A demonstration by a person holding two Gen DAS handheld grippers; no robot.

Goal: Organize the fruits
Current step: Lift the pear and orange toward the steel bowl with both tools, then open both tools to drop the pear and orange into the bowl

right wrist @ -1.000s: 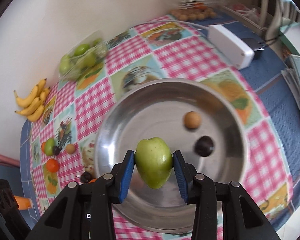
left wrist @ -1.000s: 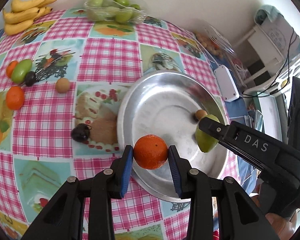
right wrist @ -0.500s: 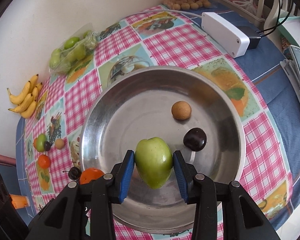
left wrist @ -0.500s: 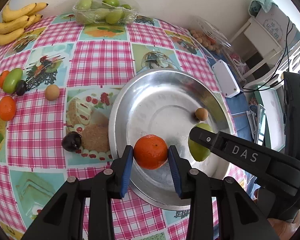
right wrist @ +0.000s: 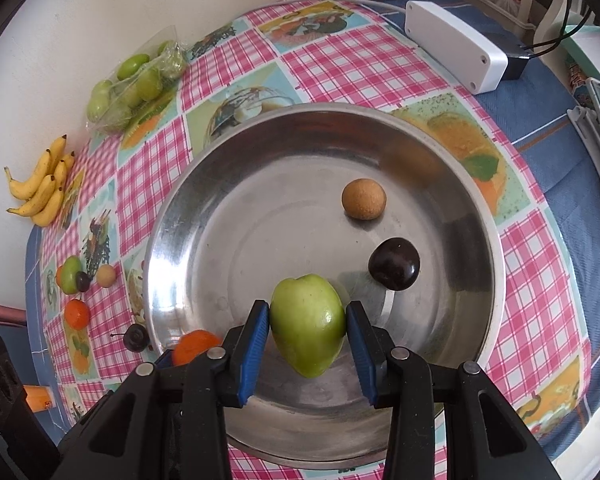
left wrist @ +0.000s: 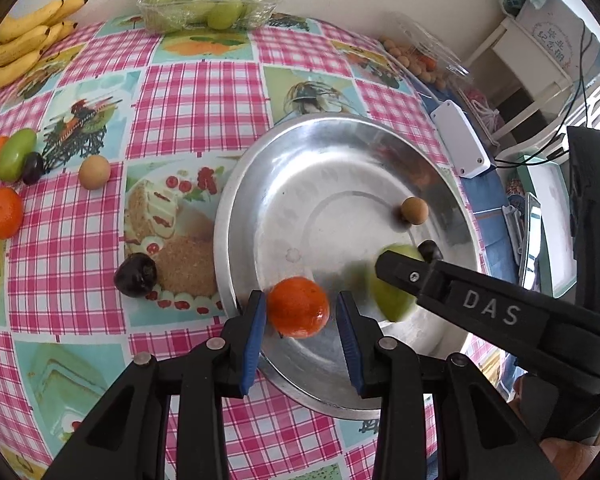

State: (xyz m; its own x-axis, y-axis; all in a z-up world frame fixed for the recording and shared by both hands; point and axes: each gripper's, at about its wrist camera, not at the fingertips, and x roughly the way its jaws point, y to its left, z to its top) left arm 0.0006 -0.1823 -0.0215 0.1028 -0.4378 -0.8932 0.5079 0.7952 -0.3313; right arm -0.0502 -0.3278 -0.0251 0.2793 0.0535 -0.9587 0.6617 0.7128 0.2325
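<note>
My left gripper [left wrist: 300,312] is shut on an orange tangerine [left wrist: 298,307] and holds it over the near-left rim of the steel bowl [left wrist: 340,152]. My right gripper [right wrist: 307,328] is shut on a green fruit [right wrist: 308,324] over the bowl's [right wrist: 484,240] front part; the fruit also shows in the left wrist view [left wrist: 394,298]. In the bowl lie a tan round fruit [right wrist: 363,199] and a dark plum [right wrist: 394,264].
On the checked cloth lie a dark plum [left wrist: 135,275], a tan fruit [left wrist: 94,172], a tangerine [left wrist: 4,213], a green fruit [left wrist: 15,155], bananas [left wrist: 24,40] and a tray of green fruit [left wrist: 204,0]. A white box [right wrist: 454,46] stands beyond the bowl.
Both grippers have moved forward and lower over the bowl, each still holding its fruit. The bowl looks larger in both views.
</note>
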